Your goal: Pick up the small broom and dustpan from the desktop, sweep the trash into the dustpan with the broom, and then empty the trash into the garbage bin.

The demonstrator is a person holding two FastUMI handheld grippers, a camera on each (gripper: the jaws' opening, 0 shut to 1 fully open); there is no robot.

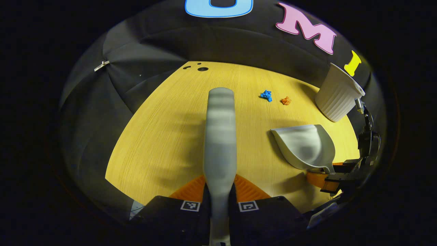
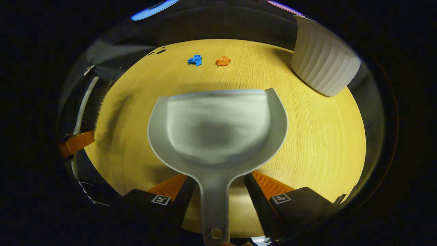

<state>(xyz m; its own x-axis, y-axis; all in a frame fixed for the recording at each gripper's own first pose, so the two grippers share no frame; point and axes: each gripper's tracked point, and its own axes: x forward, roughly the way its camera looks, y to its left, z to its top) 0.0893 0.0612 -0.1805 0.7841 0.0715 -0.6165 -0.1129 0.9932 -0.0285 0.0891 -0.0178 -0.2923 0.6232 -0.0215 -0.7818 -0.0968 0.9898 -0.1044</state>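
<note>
**Broom and dustpan in hand, trash ahead**

We hold the broom (image 1: 220, 136) by its handle, the left gripper (image 1: 219, 198) closed on it, its long axis running straight ahead over the desk (image 1: 153, 136). The right gripper (image 2: 215, 194) looks clamped on the handle of the dustpan (image 2: 218, 126), whose open mouth faces forward toward the blue scrap (image 2: 195, 60) and orange scrap (image 2: 222, 61) at the far edge. We judge this lines both tools up for sweeping. The white bin (image 2: 324, 65) stands far right, near the scraps.
</note>
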